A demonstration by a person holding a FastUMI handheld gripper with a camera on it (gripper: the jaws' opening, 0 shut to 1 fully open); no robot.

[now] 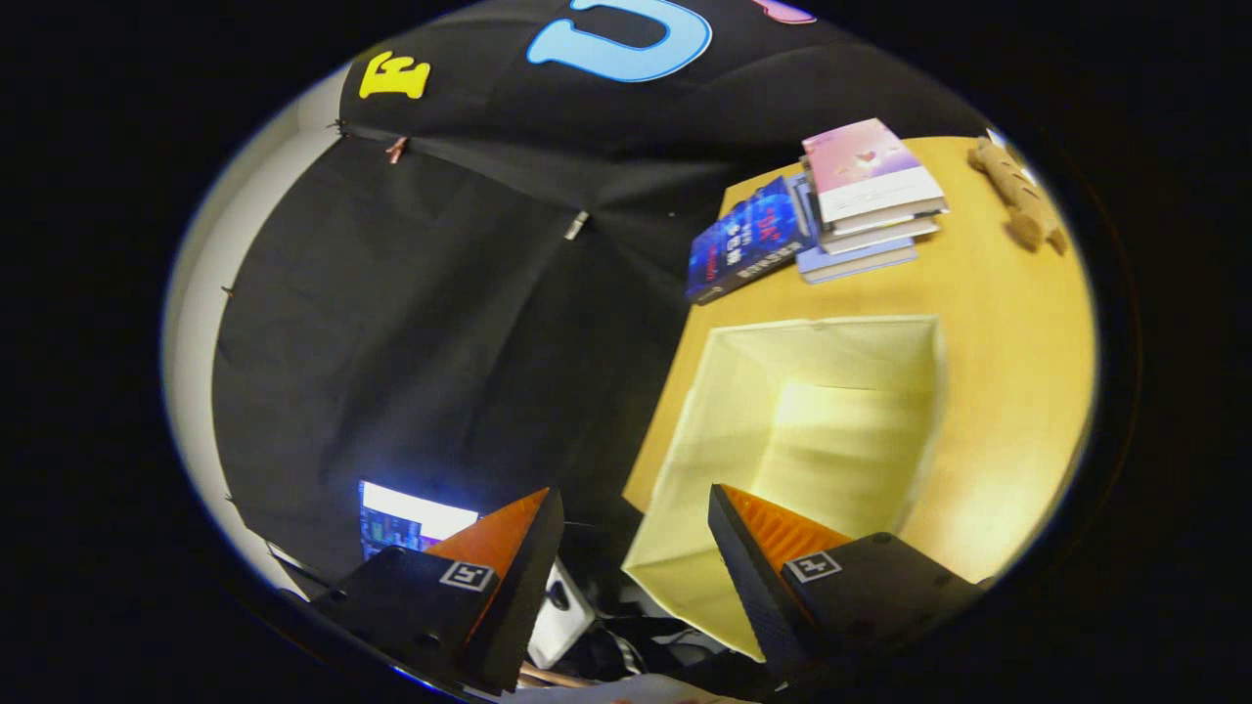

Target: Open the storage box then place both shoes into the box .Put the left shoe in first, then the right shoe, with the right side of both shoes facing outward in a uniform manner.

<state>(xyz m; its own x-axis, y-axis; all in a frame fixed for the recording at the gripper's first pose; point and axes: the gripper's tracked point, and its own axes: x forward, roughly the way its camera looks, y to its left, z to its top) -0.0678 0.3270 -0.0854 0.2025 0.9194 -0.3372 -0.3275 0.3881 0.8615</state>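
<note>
My hand-held gripper (pixel 636 508) hangs with its two fingers spread wide and nothing between them, tilted over the near corner of a light wooden table (pixel 988 293). Just ahead of the right-hand finger (pixel 773 548) sits the task's container — a pale yellow, soft-sided fabric storage box (pixel 812 411), open at the top, its inside bare as far as I can see into it; that finger's tip overlaps the box's near wall in this view, though I cannot tell whether it touches. The left-hand finger (pixel 509 548) points off the table's edge toward the black cloth wall (pixel 421 323) of the booth, where a small lit screen (pixel 411 518) glows just beyond it. Past the box, at the table's far edge, a dark blue paperback book (pixel 748 240) lies beside a short stack of books topped by a pink-and-white cover (pixel 866 171); the two touch or nearly touch. Farther along the table, well apart from the box, rests a tan, lumpy object (pixel 1017 196) too blurred at the rim for me to identify. Between the fingers and below them lies a tangle of dark cables and a white device (pixel 562 616) — off the table, low down.
</note>
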